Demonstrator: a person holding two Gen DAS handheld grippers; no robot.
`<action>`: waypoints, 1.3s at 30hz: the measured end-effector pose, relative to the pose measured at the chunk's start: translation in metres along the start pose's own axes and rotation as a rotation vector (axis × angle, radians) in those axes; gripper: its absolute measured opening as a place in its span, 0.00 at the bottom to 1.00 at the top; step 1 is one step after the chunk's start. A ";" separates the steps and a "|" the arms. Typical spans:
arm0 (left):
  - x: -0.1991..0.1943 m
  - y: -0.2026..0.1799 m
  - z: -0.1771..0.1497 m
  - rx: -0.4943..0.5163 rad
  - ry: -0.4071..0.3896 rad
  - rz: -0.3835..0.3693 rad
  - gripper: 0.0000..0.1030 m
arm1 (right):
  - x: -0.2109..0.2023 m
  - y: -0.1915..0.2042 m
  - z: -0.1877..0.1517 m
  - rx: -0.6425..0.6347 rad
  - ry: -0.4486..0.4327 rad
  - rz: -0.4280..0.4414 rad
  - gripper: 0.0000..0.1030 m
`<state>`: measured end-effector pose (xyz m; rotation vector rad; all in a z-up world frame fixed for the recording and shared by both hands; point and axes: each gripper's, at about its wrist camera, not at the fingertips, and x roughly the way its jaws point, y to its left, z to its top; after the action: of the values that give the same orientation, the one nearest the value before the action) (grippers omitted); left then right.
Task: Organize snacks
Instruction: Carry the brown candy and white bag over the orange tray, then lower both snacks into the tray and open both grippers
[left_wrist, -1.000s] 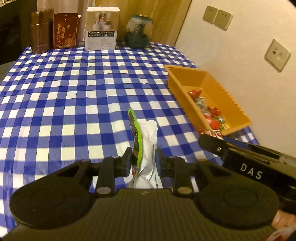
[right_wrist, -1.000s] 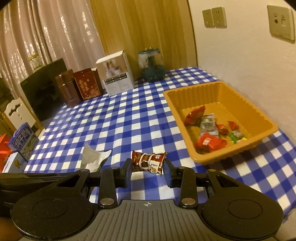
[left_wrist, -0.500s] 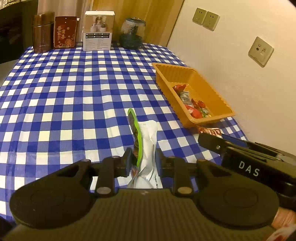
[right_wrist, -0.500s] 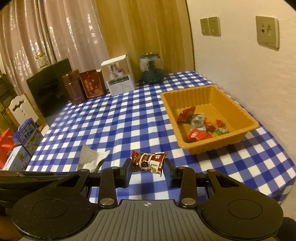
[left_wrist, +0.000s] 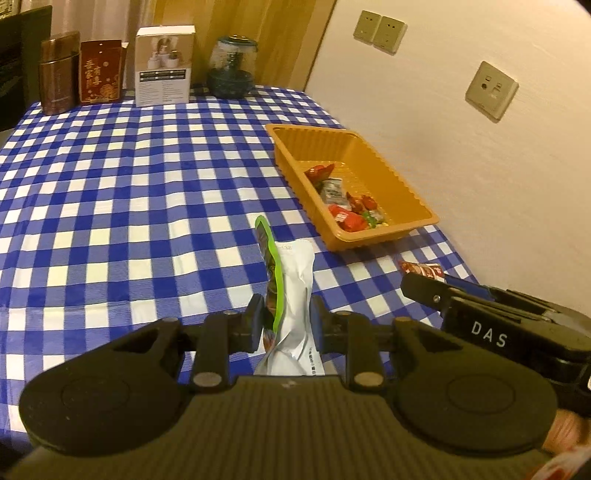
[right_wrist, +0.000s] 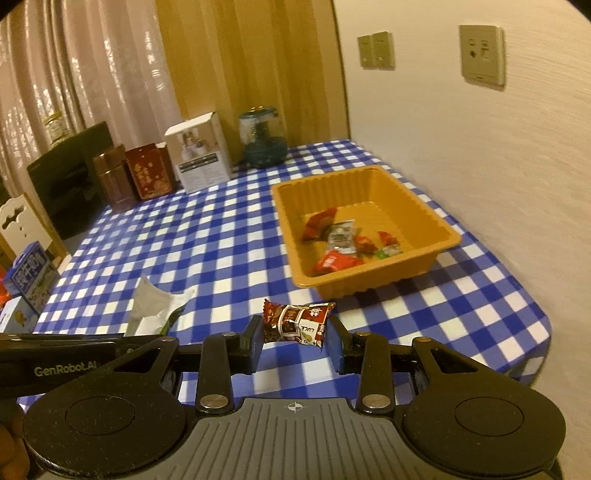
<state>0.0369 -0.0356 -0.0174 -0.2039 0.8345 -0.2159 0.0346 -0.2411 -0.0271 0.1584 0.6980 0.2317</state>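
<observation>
A white pouch (left_wrist: 295, 291) with a green edge is clamped upright in the left gripper (left_wrist: 286, 319) above the checked worktop (left_wrist: 110, 192). Only the right wrist view shows the front of the brown candy (right_wrist: 295, 323), pinched crosswise in the right gripper (right_wrist: 295, 341). An orange tray (right_wrist: 436, 218) holding red and silver wrappers is seen ahead of both, near the wall.

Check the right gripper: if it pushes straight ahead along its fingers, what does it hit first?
Probably the near wall of the orange tray. The right gripper, shut on the brown candy packet, points over bare checked tablecloth at it. Fisheye depth is unclear; it may pass above the rim.
</observation>
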 end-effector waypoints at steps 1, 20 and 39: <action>0.001 -0.002 0.001 0.002 0.000 -0.005 0.23 | -0.001 -0.003 0.001 0.004 -0.002 -0.005 0.35; 0.010 -0.031 0.014 0.029 0.001 -0.061 0.23 | -0.008 -0.034 0.011 0.054 -0.027 -0.061 0.35; 0.053 -0.076 0.063 0.063 -0.012 -0.124 0.23 | 0.003 -0.079 0.054 0.075 -0.078 -0.099 0.35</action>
<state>0.1107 -0.1169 0.0066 -0.1980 0.8026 -0.3564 0.0846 -0.3197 -0.0055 0.2029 0.6358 0.1044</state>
